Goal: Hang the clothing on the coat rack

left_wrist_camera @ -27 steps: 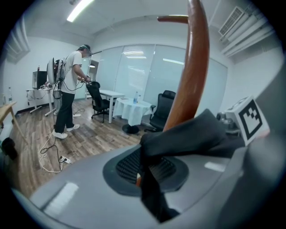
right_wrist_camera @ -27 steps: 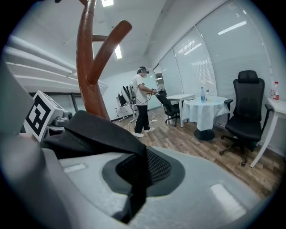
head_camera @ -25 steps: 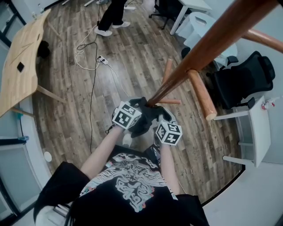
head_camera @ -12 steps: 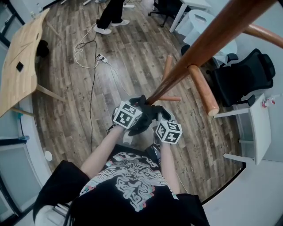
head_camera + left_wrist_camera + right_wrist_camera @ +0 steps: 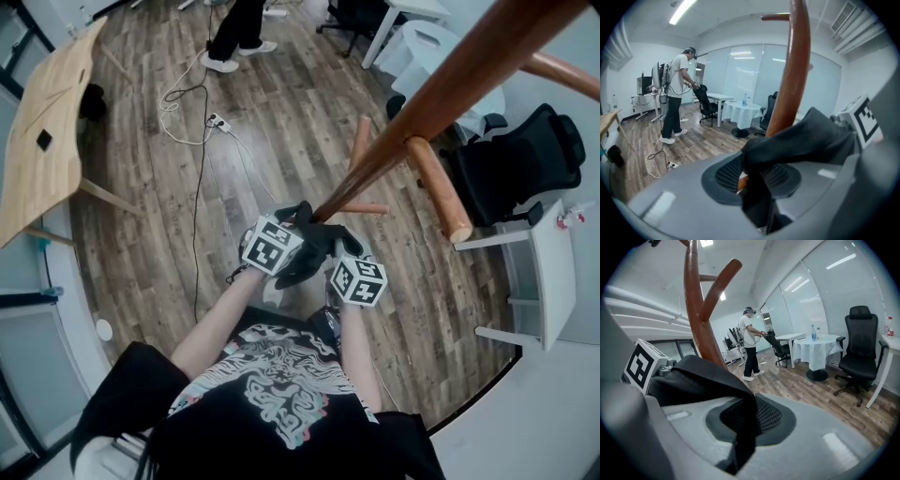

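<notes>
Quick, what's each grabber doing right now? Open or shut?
Left gripper: open; its jaws have just been opening, with the black clothing between them.
Right gripper: shut on the black clothing.

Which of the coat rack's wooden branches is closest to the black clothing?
The short thin branch low on the pole, pointing right just above the black clothing. The thick branch and the others sit farther away.
</notes>
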A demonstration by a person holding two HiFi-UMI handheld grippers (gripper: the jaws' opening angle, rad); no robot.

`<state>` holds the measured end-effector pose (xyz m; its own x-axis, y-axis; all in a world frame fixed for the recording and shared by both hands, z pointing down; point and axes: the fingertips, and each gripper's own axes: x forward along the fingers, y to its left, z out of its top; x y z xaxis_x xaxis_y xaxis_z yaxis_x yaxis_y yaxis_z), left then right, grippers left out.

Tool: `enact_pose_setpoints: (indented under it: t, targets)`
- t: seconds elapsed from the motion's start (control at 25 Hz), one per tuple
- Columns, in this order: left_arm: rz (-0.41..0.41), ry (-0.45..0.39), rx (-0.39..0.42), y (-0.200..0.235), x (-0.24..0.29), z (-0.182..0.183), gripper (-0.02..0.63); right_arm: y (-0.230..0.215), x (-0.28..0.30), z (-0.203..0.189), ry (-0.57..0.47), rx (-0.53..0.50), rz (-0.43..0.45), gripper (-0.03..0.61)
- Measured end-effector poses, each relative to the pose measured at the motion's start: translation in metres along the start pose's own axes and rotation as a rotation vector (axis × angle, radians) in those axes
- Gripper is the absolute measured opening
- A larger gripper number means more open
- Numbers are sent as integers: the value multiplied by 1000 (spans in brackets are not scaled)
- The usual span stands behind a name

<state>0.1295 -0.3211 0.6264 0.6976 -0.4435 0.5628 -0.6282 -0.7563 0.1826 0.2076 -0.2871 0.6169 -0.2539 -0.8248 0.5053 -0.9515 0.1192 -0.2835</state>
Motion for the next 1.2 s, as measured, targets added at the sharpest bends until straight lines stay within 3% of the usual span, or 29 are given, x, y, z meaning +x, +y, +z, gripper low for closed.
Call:
enact_pose_setpoints:
  t: [0.52, 1.2]
  targets:
    - [-49, 35, -19, -14, -15, -7, 91, 6, -5, -6, -1, 7, -5, 29]
    - [-51, 7, 4, -20, -30, -9, 100, 4, -30, -12, -29, 28, -45, 29]
